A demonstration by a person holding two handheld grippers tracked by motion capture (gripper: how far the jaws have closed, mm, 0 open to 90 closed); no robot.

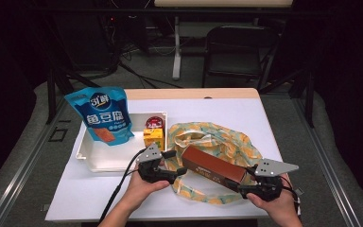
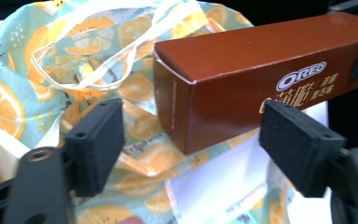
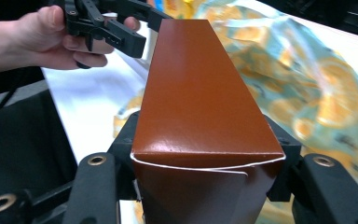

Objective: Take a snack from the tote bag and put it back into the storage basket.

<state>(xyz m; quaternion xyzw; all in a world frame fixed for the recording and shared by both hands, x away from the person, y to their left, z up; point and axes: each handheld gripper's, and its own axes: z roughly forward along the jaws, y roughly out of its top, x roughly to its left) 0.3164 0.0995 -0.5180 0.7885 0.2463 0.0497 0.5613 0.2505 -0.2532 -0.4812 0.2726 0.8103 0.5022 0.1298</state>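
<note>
1. Our right gripper (image 1: 248,185) has its jaws clamped on the brown Oreo box (image 1: 213,168), lifted above the orange-print bag (image 1: 227,142) on the table (image 1: 246,113).
2. Our left gripper (image 1: 176,163) sits at the box's other end, jaws apart, clasping nothing.

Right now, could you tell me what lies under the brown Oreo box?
Under the Oreo box lies the orange-print cloth bag, spread on the white table. The right gripper clamps the box's near end. Whatever is beneath the bag is covered.

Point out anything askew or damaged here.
The brown Oreo box, clamped in the right gripper, has its near end flap bowed and slightly lifted. Its far end hangs tilted over the rumpled orange-print bag.
</note>
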